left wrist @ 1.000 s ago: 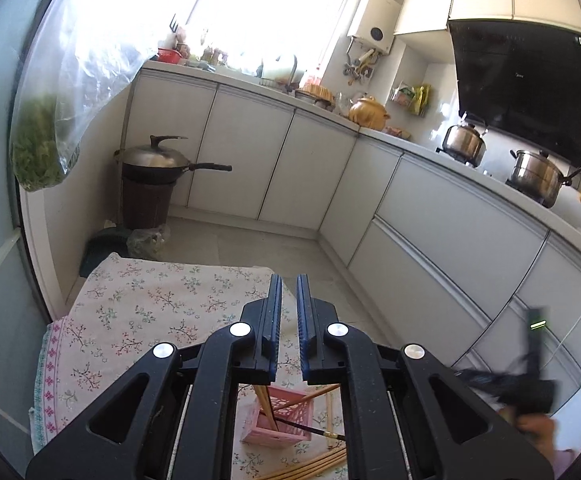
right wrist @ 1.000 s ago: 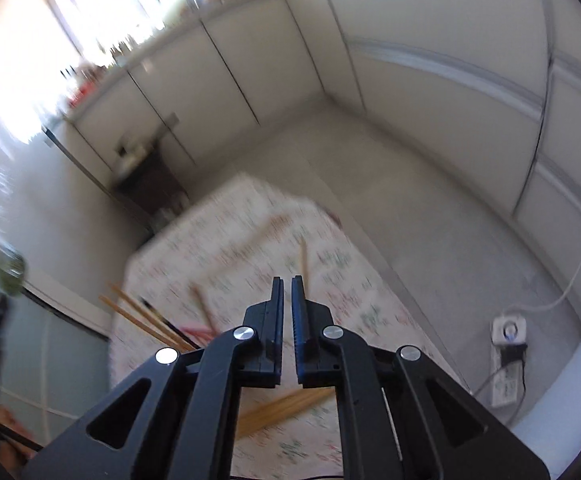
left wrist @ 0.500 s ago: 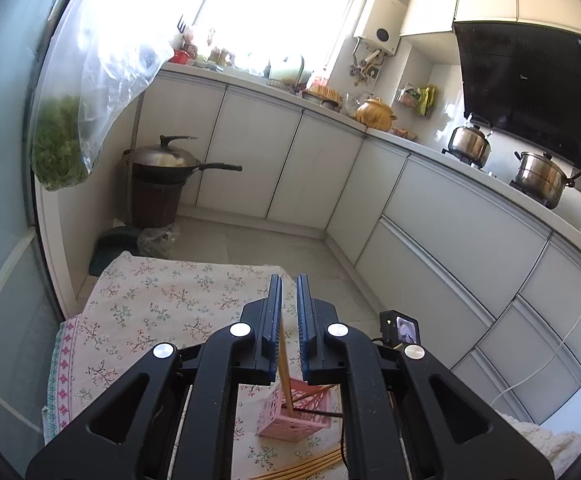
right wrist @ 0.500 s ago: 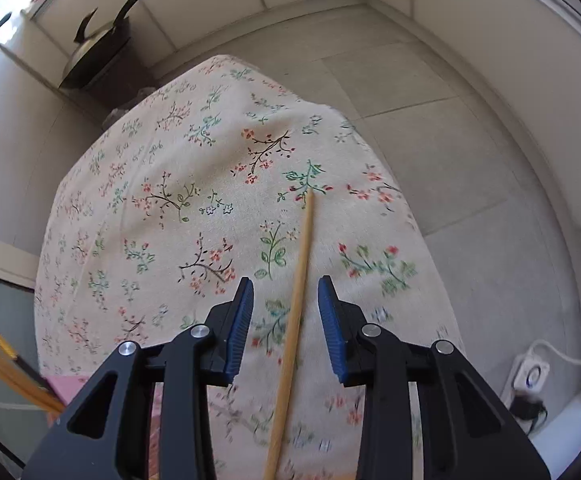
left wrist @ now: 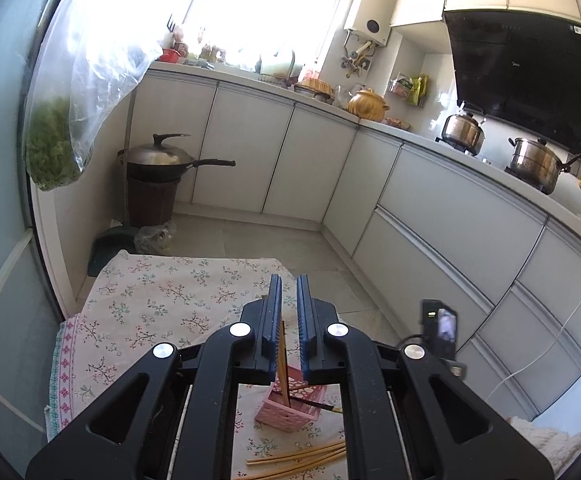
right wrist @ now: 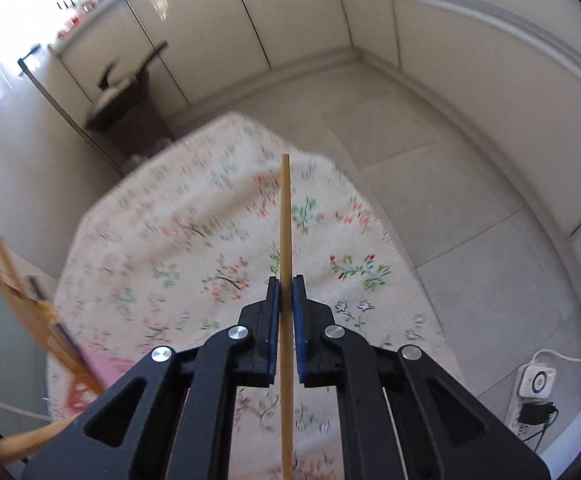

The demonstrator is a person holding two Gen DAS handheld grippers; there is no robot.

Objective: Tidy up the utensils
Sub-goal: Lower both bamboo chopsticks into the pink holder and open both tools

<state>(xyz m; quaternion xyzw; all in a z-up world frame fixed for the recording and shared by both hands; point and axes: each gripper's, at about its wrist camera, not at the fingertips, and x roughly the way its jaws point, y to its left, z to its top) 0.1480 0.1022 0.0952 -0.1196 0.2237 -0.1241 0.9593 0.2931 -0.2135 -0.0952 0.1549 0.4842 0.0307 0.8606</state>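
My right gripper (right wrist: 286, 284) is shut on a long wooden chopstick (right wrist: 285, 216) that runs straight forward between the jaws, above the floral tablecloth (right wrist: 194, 240). My left gripper (left wrist: 289, 284) hovers above the table, its jaws a narrow gap apart with nothing gripped. Below it a small pink basket (left wrist: 286, 410) holds a few chopsticks, one upright (left wrist: 281, 360) behind the gap. Several loose wooden chopsticks (left wrist: 298, 458) lie on the cloth near the basket. The basket shows blurred at the left of the right wrist view (right wrist: 90, 376).
White kitchen cabinets (left wrist: 430, 200) line the floor around the low table (left wrist: 162, 300). A wok on a dark bin (left wrist: 154, 184) stands in the corner. A bag of greens (left wrist: 58, 148) hangs at left. A power strip (right wrist: 536, 384) lies on the floor at right.
My right gripper has closed on the chopstick that lay between its open jaws and lifted it off the cloth. My left gripper has stayed over the basket.
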